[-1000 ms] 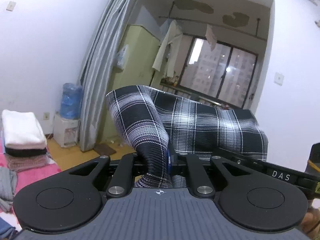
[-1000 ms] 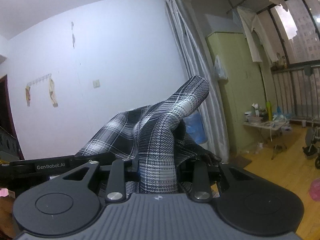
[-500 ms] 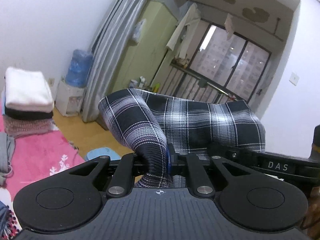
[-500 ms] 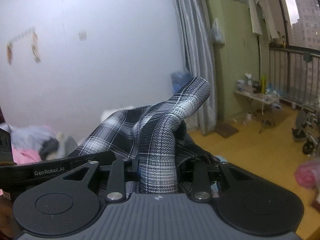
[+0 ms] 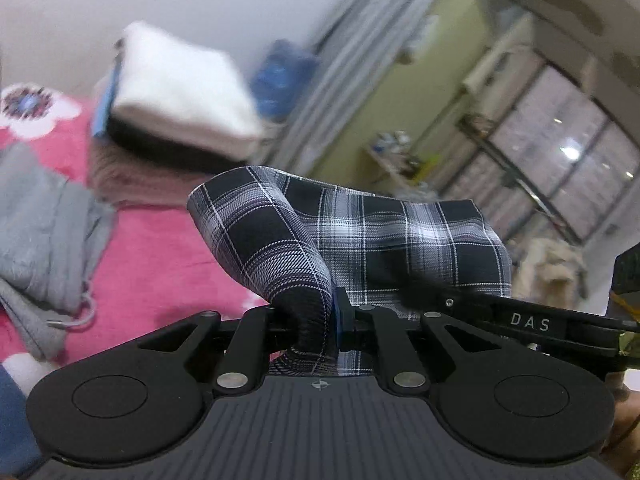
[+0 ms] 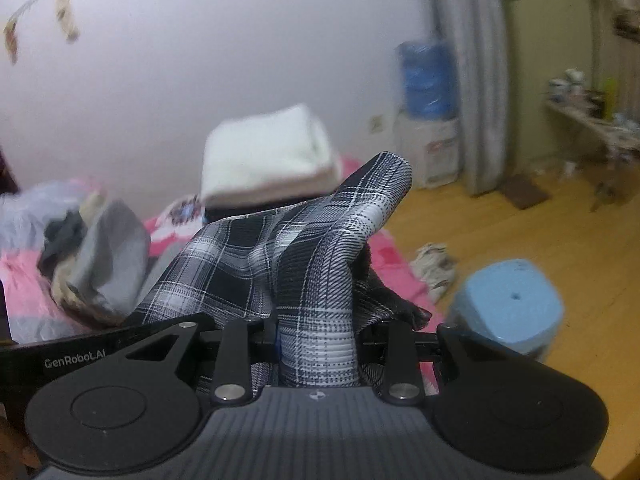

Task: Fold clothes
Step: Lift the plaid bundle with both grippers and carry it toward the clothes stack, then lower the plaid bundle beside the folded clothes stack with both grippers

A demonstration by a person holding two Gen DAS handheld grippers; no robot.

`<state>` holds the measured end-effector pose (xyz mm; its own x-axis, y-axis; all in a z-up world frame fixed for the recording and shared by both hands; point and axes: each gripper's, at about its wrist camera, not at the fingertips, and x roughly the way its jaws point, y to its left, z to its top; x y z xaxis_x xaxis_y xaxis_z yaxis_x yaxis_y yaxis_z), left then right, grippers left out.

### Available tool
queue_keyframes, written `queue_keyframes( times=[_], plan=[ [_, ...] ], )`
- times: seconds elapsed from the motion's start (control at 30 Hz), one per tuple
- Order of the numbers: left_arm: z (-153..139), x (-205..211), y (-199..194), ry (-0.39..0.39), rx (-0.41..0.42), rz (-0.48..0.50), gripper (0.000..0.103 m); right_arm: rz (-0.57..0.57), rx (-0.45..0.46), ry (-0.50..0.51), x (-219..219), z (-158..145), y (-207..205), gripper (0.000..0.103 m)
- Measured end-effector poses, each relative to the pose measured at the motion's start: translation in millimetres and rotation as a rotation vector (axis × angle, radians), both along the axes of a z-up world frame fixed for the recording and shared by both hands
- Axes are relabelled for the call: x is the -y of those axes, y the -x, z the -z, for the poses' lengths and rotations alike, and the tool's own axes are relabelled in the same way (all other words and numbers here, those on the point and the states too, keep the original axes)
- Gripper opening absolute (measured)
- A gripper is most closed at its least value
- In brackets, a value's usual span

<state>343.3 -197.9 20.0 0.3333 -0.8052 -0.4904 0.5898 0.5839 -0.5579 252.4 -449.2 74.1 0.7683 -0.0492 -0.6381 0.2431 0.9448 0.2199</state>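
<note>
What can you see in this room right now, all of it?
plaid cloth: one, black and white, bunched in both grippers
folded stack: one, white on top, dark beneath, on the bed
bedspread: one, pink with flowers, under the clothes
grey garment: one, loose with a drawstring, on the bedspread
water bottle: one, blue, on a white stand by the curtain
curtain: one, grey, hanging
stool: one, light blue, on the wooden floor
left gripper: black, shut on the cloth
right gripper: black, shut on the cloth
</note>
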Motion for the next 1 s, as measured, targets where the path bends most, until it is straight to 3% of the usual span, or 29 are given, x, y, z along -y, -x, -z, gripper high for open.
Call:
queue_keyframes(
  times=[0.17, 0.3, 0.5, 0.73, 1.0],
  plan=[
    [50, 21, -44, -0.039, -0.074, -0.110, 0.011, -0.129, -0.045, -0.035, 25, 53, -76, 0.032],
    [69, 42, -70, -0.084, -0.095, -0.180, 0.011, -0.210, -0.085, -0.137, 58, 94, -135, 0.032],
    [79, 62, -100, -0.141, -0.119, -0.263, 0.011, -0.288, -0.118, -0.304, 100, 134, -194, 0.032],
    [73, 68, -108, -0.187, -0.104, -0.301, 0.011, -0.361, -0.107, -0.453, 133, 159, -224, 0.032],
    [84, 67, -121, -0.220, -0.110, -0.298, 0.011, -0.353, -0.108, -0.578, 158, 188, -236, 0.032]
  ],
)
